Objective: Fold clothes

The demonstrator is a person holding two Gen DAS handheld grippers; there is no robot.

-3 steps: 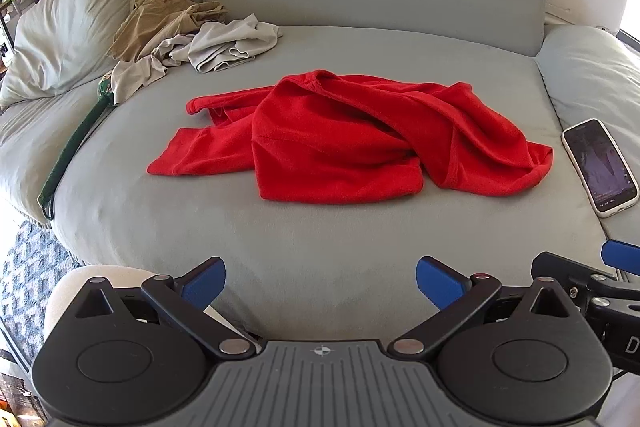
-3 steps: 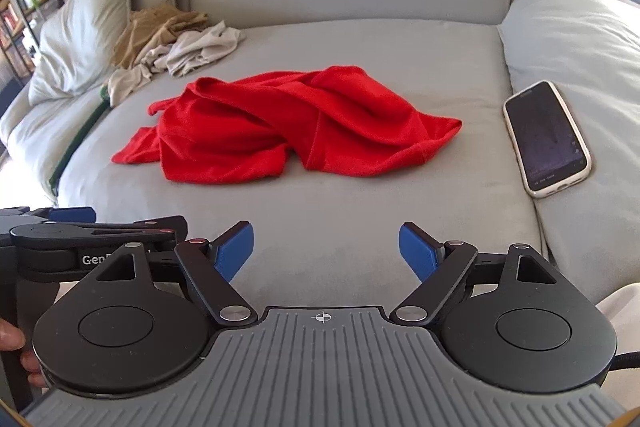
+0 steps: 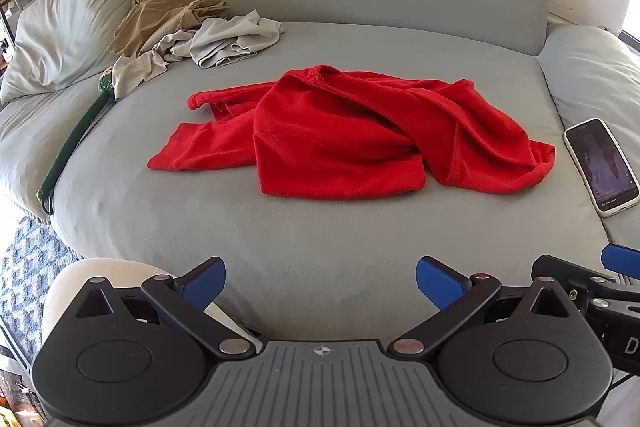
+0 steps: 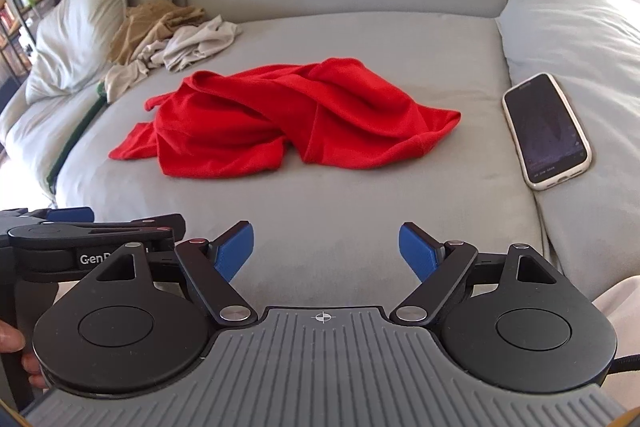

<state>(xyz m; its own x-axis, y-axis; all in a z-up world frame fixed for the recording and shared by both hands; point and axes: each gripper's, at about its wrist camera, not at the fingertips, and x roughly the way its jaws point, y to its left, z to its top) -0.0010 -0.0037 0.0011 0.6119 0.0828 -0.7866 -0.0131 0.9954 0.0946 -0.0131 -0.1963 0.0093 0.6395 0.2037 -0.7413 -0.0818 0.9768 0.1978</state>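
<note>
Red shirt point(image 3: 352, 143) lay crumpled in the middle of the grey sofa seat point(image 3: 320, 235), untouched. Far to its left sat a heap of beige and tan clothes point(image 3: 192, 35); at the right edge lay a phone point(image 3: 602, 167), screen up. Both the left hand-held gripper point(image 3: 320, 283) and the right hand-held gripper point(image 4: 326, 253) hovered near the seat's front edge, jaws wide and empty.

grey sofa seat point(image 3: 320, 235): crumpled red shirt point(image 3: 360, 143), beige clothes point(image 3: 192, 31), phone point(image 3: 600, 167).
</note>
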